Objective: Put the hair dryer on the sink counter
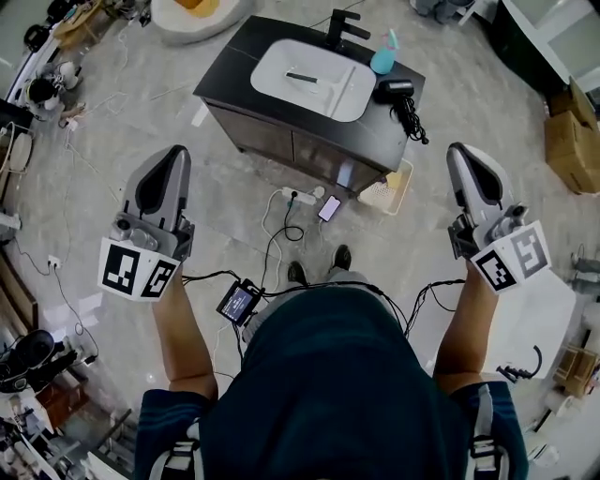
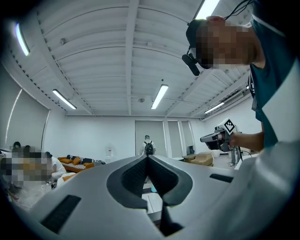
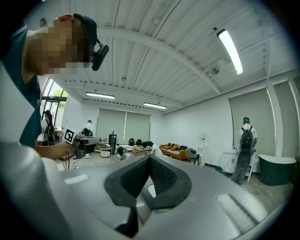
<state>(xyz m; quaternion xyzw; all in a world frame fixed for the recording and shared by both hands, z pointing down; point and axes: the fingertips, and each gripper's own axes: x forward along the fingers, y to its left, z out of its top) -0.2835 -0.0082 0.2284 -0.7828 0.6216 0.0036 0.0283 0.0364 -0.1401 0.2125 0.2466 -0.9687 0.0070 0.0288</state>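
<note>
The black hair dryer (image 1: 396,91) lies on the dark sink counter (image 1: 234,66), right of the white basin (image 1: 309,80), and its cord (image 1: 411,120) trails over the counter's near edge. My left gripper (image 1: 172,155) is raised at the left, well short of the counter, its jaws shut with nothing between them (image 2: 148,157). Off to the right my right gripper (image 1: 459,150) is raised too, also shut and empty (image 3: 150,158). Both gripper views look level across the room rather than at the counter.
A black faucet (image 1: 342,28) and a teal soap bottle (image 1: 384,53) stand behind the basin. On the floor before the cabinet lie a power strip (image 1: 298,196), a phone (image 1: 329,208) and a pale basket (image 1: 386,192). Cardboard boxes (image 1: 572,136) sit at far right. A standing person (image 3: 245,140) is in the room.
</note>
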